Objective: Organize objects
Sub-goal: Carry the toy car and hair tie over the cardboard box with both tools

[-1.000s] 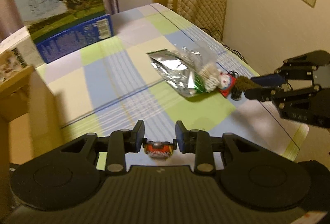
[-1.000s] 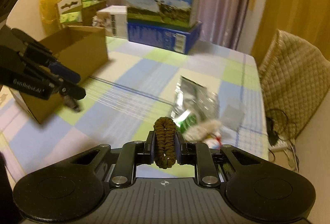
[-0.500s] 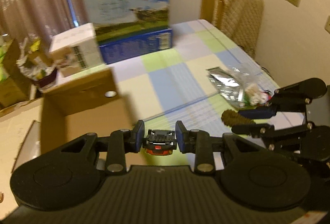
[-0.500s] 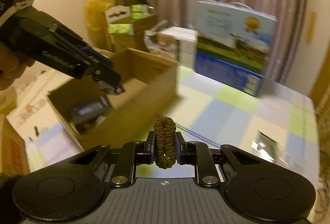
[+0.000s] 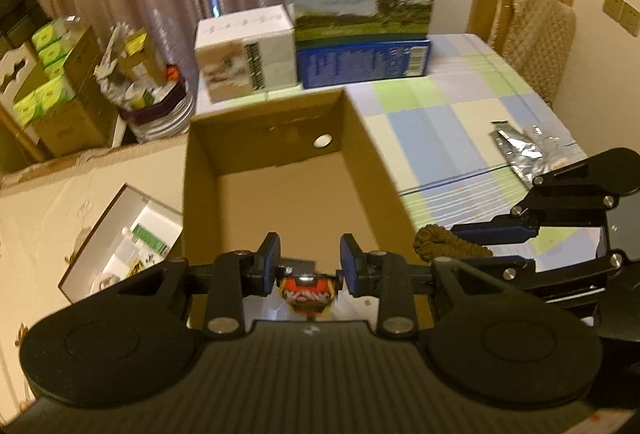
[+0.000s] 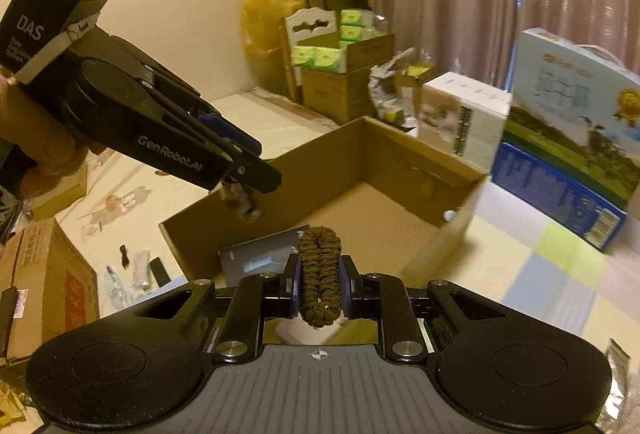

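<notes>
An open cardboard box point(image 5: 280, 170) stands at the table's left edge; it also shows in the right wrist view point(image 6: 400, 170), with a dark flat item point(image 6: 256, 258) inside. My left gripper point(image 5: 308, 266) hangs over the box, jaws parted, with a small red and black toy point(image 5: 308, 294) between and just below the pads; whether it is still gripped is unclear. In the right wrist view the toy point(image 6: 240, 200) hangs at the left gripper's point(image 6: 244, 178) tip. My right gripper point(image 6: 319, 274) is shut on a brown braided cord point(image 6: 320, 274), at the box's right rim point(image 5: 444, 246).
A silver foil bag point(image 5: 524, 146) lies on the checked tablecloth point(image 5: 440, 122). A blue milk carton box point(image 5: 360, 18) and a white box point(image 5: 244, 50) stand behind the cardboard box. Cartons and clutter point(image 6: 340, 74) fill the floor on the left. A padded chair point(image 5: 536, 34) stands at the far right.
Both grippers swung left from the foil bag to the cardboard box, carrying the toy and the cord. The left jaws now stand wider apart, with the toy lower between them.
</notes>
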`<state>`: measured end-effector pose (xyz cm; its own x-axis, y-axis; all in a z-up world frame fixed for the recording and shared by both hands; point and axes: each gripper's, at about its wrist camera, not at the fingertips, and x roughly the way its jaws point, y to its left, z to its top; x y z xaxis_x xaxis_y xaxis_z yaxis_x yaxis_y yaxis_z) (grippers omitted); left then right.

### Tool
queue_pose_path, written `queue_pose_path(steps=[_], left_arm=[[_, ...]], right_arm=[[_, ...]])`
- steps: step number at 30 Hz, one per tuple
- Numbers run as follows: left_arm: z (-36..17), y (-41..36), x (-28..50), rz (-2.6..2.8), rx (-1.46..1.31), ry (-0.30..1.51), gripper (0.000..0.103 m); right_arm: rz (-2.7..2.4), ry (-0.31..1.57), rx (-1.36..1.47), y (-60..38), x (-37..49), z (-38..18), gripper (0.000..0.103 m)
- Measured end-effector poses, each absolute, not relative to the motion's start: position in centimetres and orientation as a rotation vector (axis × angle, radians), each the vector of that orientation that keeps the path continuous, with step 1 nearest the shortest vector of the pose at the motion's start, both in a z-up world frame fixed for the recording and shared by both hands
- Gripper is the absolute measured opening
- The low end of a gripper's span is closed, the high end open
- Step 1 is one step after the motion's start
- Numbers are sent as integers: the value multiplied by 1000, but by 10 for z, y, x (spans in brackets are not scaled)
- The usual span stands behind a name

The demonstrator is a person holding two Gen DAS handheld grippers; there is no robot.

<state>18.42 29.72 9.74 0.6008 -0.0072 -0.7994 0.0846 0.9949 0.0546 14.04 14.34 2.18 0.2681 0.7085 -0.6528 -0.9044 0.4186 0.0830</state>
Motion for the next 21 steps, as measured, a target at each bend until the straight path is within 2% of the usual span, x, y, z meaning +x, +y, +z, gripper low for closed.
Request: queue_pose_path(steps=[21], left_arm=[[37,328,191,-35,-1,993,28]], right_arm=[[1125,758,-390,170,147,-21,16]])
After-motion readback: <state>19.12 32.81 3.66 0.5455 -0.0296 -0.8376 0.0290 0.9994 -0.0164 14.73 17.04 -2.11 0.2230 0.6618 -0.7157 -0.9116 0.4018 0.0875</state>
